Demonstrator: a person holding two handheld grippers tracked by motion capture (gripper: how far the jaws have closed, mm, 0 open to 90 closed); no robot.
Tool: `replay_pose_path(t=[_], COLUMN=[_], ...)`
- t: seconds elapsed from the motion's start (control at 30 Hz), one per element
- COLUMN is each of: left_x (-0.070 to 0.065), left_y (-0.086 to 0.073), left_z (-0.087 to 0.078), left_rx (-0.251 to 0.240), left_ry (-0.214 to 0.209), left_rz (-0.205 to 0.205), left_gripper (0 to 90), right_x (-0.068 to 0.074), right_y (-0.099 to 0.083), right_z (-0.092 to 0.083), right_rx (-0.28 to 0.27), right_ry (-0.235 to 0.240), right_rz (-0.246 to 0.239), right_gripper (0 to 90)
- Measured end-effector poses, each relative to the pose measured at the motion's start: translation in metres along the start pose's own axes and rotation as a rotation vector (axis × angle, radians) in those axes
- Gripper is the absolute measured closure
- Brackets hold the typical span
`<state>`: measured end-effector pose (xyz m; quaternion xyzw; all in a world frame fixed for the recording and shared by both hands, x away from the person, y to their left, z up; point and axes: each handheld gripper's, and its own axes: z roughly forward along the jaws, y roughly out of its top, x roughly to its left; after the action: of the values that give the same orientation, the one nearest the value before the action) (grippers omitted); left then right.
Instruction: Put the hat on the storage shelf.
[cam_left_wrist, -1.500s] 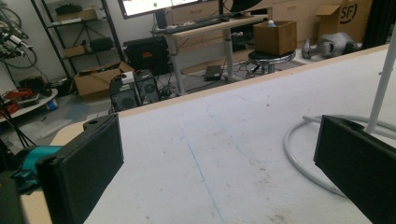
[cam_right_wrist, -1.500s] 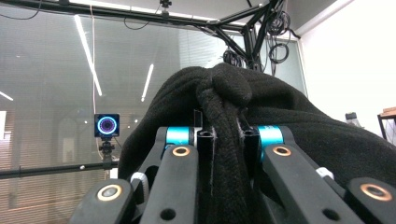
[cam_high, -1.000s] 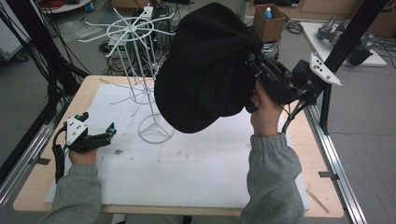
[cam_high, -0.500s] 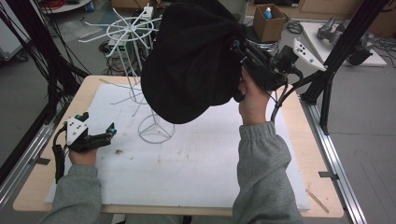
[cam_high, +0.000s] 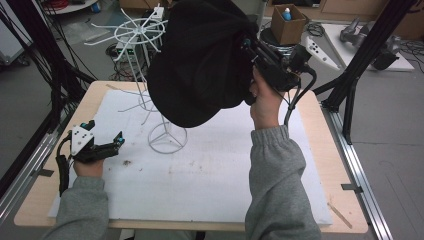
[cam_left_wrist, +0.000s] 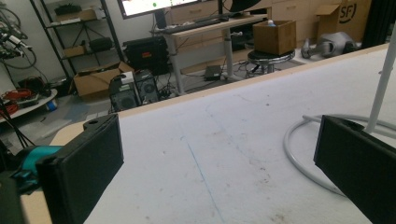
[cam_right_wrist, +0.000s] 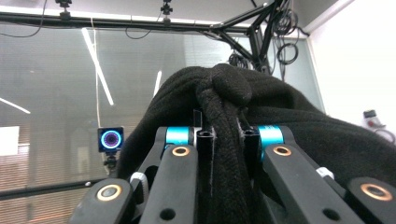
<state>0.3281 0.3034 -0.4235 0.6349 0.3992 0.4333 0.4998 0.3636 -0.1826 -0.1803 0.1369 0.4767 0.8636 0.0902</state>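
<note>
Right gripper (cam_high: 248, 47), upper centre of frame, pinches a fold of the black knit hat (cam_high: 200, 60) — the hat hangs left of it, over the white wire rack (cam_high: 167, 137). Left gripper (cam_high: 107, 145), lower left, rests spread on the white mat (cam_high: 225, 175), well apart from the hat — right hand is nearer.

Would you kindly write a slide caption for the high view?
Right gripper holds a black hat above a white wire rack; left gripper rests open on the table.

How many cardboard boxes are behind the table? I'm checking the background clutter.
3: one on a stool, one on the floor by shelves, one far right; others may be hidden.
</note>
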Motion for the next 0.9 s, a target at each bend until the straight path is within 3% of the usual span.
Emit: replay_pose_path(t=[0.17,0.33,0.53,0.9], left_x=[0.000,0.000,0.000,-0.001], left_y=[0.000,0.000,0.000,0.000], left_z=[0.000,0.000,0.000,0.000], left_rx=[-0.003,-0.002,-0.001,0.001], left_ry=[-0.001,-0.001,-0.001,-0.002], left_rz=[-0.001,0.000,0.002,0.003], left_gripper=[1.8,1.8,1.7,1.8], right_x=[0.001,-0.001,-0.006,-0.007], right_y=[-0.008,-0.019,-0.029,-0.037], right_z=[0.007,0.007,0.000,-0.005], right_rx=[0.058,0.084,0.074,0.088], right_ry=[-0.007,-0.003,-0.013,-0.033], right_rz=[-0.019,0.009,0.030,0.016], right_gripper=[82.3,81.1,77.9,70.4])
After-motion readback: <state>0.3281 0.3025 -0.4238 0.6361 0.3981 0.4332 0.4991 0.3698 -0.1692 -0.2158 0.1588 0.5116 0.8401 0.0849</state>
